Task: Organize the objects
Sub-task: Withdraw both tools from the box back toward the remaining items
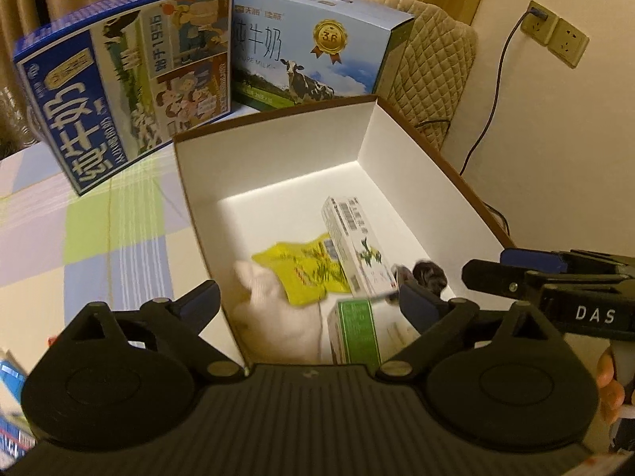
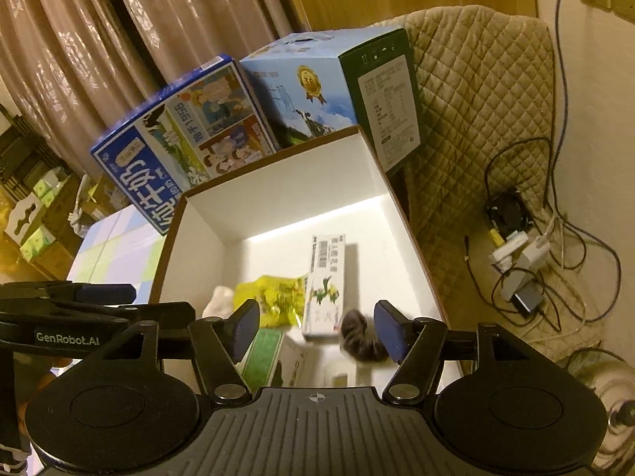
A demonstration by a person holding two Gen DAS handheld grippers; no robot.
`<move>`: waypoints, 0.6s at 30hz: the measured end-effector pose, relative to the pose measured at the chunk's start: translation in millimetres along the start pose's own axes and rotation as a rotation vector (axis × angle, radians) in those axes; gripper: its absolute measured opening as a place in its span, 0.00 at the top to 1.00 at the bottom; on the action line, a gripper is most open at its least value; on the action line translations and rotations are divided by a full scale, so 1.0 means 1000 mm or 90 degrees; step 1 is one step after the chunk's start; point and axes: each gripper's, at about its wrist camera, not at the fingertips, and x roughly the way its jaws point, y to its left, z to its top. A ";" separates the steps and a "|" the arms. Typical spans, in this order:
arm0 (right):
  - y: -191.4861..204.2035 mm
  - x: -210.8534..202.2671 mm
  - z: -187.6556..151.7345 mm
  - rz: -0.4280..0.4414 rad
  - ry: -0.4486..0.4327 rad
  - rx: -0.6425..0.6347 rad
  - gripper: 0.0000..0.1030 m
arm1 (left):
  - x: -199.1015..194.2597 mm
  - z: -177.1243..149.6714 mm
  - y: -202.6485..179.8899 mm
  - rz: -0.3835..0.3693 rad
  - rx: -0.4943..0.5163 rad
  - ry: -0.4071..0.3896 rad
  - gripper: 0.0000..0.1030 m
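Hovering wide open and empty over the white box (image 2: 278, 182), both the left gripper (image 1: 309, 297) and right gripper (image 2: 317, 325) risk colliding, being close together.

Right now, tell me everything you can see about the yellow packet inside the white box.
The yellow packet is a flat, crinkled pouch, apparently plastic film, printed with green plants and a small barcode label. It lies on the floor of the white box, its right edge tucked under the long white carton, its left corner over a pale cloth. Neither gripper touches it.
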 end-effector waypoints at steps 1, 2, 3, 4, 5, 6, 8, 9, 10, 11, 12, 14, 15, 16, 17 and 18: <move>0.001 -0.004 -0.003 0.000 -0.001 0.000 0.40 | -0.004 -0.003 -0.001 0.002 -0.002 -0.002 0.08; 0.002 -0.009 -0.006 0.000 -0.001 0.002 0.40 | -0.009 -0.007 -0.001 0.002 -0.004 -0.004 0.08; 0.003 -0.014 -0.010 0.000 0.000 0.003 0.40 | -0.014 -0.011 -0.001 0.001 -0.007 -0.006 0.07; 0.004 -0.018 -0.013 0.000 0.000 0.001 0.40 | -0.018 -0.015 -0.002 0.002 -0.009 -0.007 0.07; 0.005 -0.022 -0.016 0.000 0.000 0.001 0.39 | -0.023 -0.019 -0.002 0.003 -0.011 -0.008 0.07; 0.007 -0.026 -0.019 -0.001 0.000 0.001 0.39 | -0.027 -0.023 -0.003 0.003 -0.012 -0.008 0.07; 0.009 -0.034 -0.024 -0.001 0.000 0.000 0.39 | -0.036 -0.031 -0.004 0.004 -0.017 -0.010 0.07; 0.011 -0.038 -0.028 -0.002 0.000 0.001 0.39 | -0.040 -0.035 -0.004 0.006 -0.019 -0.010 0.07; 0.013 -0.041 -0.030 -0.002 0.000 0.001 0.39 | -0.044 -0.039 -0.004 0.007 -0.020 -0.010 0.07; 0.014 -0.044 -0.033 -0.001 0.000 0.001 0.39 | -0.047 -0.043 -0.004 0.008 -0.021 -0.010 0.07; 0.016 -0.047 -0.036 0.000 0.001 0.001 0.39 | -0.050 -0.047 -0.005 0.009 -0.023 -0.009 0.07; 0.020 -0.052 -0.042 0.002 0.003 -0.001 0.39 | -0.057 -0.057 -0.004 0.010 -0.026 -0.007 0.07; 0.023 -0.055 -0.045 0.003 0.004 -0.002 0.39 | -0.060 -0.061 -0.004 0.011 -0.028 -0.006 0.07; 0.025 -0.057 -0.048 0.004 0.006 -0.005 0.39 | -0.063 -0.065 -0.003 0.012 -0.030 -0.005 0.07; 0.028 -0.059 -0.052 0.005 0.008 -0.007 0.39 | -0.066 -0.070 -0.002 0.013 -0.032 -0.004 0.07; 0.030 -0.061 -0.055 0.006 0.010 -0.009 0.39 | -0.069 -0.074 -0.001 0.013 -0.034 -0.004 0.07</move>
